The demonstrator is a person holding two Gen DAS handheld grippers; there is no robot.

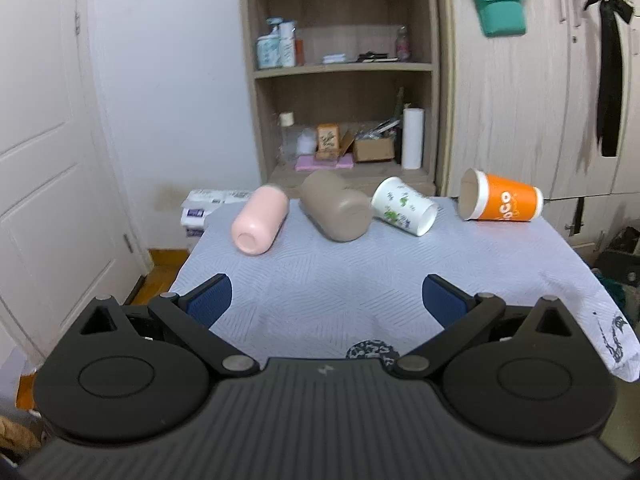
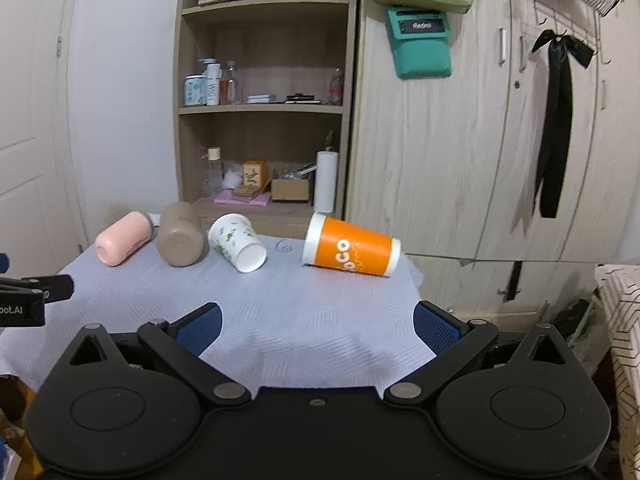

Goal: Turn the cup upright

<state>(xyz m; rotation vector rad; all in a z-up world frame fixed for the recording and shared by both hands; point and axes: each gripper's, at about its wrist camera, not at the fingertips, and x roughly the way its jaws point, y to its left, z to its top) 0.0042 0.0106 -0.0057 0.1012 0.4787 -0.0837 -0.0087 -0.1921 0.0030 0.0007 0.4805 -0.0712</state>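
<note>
Several cups lie on their sides in a row at the far end of the cloth-covered table [image 1: 320, 280]: a pink cup [image 1: 260, 220], a brown cup [image 1: 336, 206], a white cup with green print [image 1: 404, 206] and an orange paper cup [image 1: 500, 202]. They also show in the right wrist view: pink [image 2: 124, 238], brown [image 2: 180, 234], white [image 2: 238, 242], orange [image 2: 352, 248]. My left gripper [image 1: 326, 300] is open and empty, well short of the cups. My right gripper [image 2: 316, 326] is open and empty, short of the orange cup.
A wooden shelf unit [image 1: 344, 72] with bottles and boxes stands behind the table. A wardrobe [image 2: 460, 140] stands at the right with a black ribbon [image 2: 556, 128]. A white door [image 1: 48, 160] is at the left. The left gripper's body [image 2: 24, 296] shows at the right view's left edge.
</note>
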